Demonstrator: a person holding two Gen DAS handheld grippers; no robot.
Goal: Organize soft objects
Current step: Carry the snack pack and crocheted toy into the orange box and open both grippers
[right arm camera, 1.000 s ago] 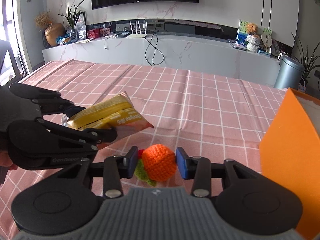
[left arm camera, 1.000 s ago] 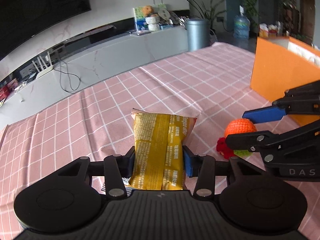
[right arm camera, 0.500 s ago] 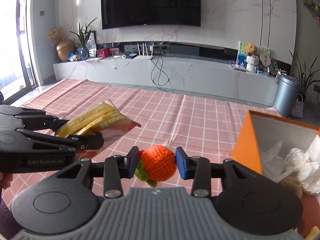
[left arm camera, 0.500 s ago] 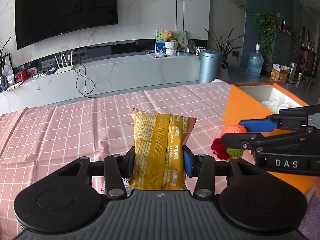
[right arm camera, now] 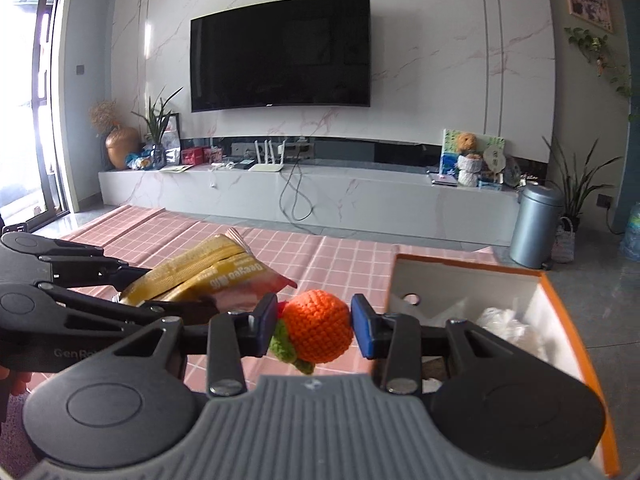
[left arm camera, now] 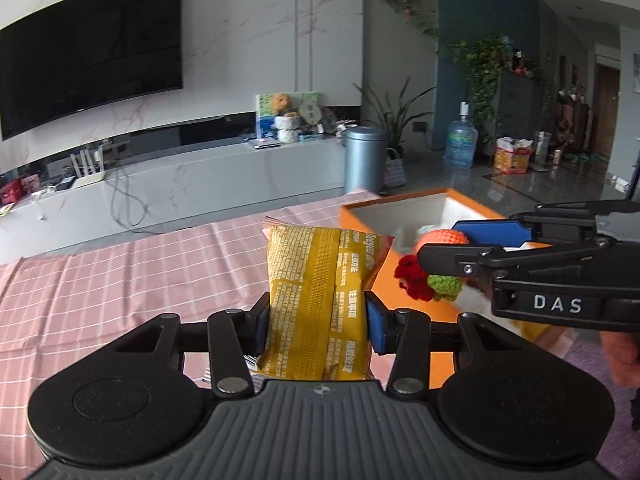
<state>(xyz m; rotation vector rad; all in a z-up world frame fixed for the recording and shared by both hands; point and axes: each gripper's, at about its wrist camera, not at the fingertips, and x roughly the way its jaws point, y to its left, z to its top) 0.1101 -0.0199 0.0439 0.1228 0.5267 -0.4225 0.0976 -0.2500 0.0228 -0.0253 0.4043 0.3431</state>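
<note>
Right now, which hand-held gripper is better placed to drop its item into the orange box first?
Right. The right hand-held gripper, holding the crocheted orange, is nearest the orange box. The left hand-held gripper with the yellow snack bag is farther away.

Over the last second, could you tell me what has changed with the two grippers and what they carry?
Both grippers rose off the pink checked cloth and swung toward the orange box, whose open inside now shows. The left gripper stays clamped on the yellow snack packet, the right gripper on the orange crochet fruit. Nothing was released.
</note>
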